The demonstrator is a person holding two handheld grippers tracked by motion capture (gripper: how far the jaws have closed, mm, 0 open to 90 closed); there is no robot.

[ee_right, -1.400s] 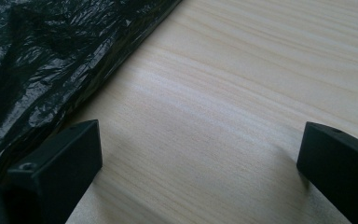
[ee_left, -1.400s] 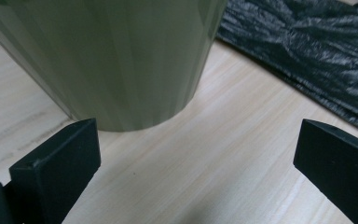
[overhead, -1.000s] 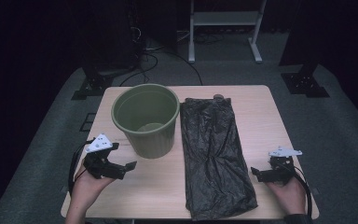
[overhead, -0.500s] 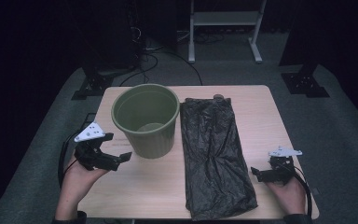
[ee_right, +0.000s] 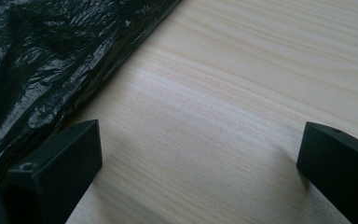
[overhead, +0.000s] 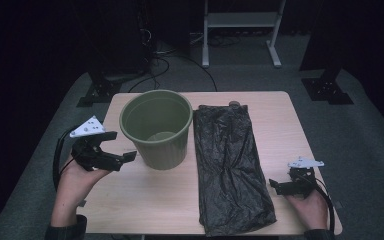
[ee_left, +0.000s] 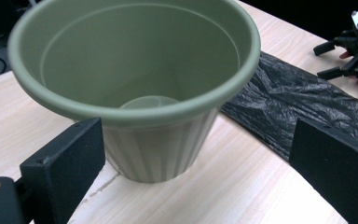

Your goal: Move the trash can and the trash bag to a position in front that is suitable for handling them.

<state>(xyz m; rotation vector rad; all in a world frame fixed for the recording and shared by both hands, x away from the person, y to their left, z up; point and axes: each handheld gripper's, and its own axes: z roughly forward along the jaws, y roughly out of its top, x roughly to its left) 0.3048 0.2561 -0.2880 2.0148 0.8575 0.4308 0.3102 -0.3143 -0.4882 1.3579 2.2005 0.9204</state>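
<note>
Left gripper raised, jaws wide, bucket just ahead

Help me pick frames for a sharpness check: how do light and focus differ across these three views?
High view: dim and soft, surroundings near black, table evenly lit. Left gripper view: bright, bucket crisp, the near jaws slightly soft. Right gripper view: wood grain sharp, soft sheen on the black bag, near jaws blurred, faint shadows beside them.
</note>
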